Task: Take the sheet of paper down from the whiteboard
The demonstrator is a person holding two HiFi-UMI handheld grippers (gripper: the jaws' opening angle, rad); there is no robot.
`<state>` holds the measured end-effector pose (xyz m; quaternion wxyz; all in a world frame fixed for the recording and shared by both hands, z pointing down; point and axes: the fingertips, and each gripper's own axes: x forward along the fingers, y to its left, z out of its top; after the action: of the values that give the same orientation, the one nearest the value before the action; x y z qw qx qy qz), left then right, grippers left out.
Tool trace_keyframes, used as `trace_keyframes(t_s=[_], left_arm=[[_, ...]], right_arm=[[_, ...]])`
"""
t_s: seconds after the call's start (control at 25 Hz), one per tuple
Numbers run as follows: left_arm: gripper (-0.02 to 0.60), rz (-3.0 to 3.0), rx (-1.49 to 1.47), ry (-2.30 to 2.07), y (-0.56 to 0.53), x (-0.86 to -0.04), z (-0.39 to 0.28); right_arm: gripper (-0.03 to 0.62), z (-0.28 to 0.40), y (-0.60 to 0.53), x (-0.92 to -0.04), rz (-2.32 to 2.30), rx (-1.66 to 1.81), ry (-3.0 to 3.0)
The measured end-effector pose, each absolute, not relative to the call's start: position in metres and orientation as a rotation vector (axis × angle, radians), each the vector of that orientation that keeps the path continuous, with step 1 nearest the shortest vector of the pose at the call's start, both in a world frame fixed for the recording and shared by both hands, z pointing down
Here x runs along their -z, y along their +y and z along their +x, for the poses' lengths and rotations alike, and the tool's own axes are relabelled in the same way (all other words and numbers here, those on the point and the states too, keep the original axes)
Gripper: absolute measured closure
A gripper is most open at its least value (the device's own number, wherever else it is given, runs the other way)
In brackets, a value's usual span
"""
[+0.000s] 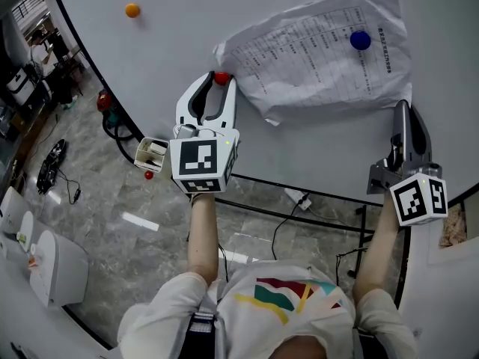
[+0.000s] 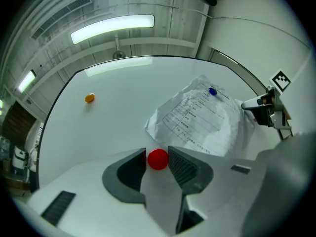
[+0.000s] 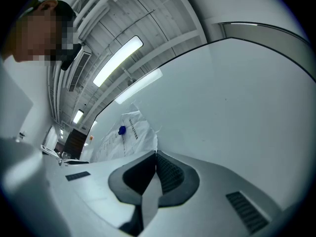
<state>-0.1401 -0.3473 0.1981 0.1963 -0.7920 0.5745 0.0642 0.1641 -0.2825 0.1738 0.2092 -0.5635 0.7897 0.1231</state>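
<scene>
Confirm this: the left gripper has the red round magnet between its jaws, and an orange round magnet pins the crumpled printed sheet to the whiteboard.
One error: the blue round magnet pins the crumpled printed sheet, not the orange round magnet, which the head view shows apart on bare whiteboard. The left gripper does have the red round magnet between its jaws.

Grey veined floor tiles (image 1: 112,230) carry loose cables (image 1: 52,164); long strip lights (image 2: 112,28) glow overhead.
</scene>
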Motion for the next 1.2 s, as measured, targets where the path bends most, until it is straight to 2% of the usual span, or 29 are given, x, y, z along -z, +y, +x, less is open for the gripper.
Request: trace_keyframes(t_s=[0.32, 0.56, 0.88, 1.2], left_arm=[[0.399, -2.188, -0.212, 1.665, -0.337, -0.201, -0.143], [0.399, -2.170, -0.362, 1.593, -0.306, -0.185, -0.114], [0.400, -2.217, -0.287, 1.229, -0.283, -0.133, -0.007], [0.400, -2.292, -0.195, 1.190, -0.293, -0.097, 0.055]], right_arm=[[0.579, 0.164, -0.284, -0.172, -1.567, -0.347, 2.196], [0.579, 0.165, -0.281, -0.171, -1.569, -0.348, 2.179], [0.579, 0.165, -0.272, -0.168, -1.552, -0.359, 2.174], [0.579, 0.163, -0.272, -0.170, -1.520, -0.324, 2.183]])
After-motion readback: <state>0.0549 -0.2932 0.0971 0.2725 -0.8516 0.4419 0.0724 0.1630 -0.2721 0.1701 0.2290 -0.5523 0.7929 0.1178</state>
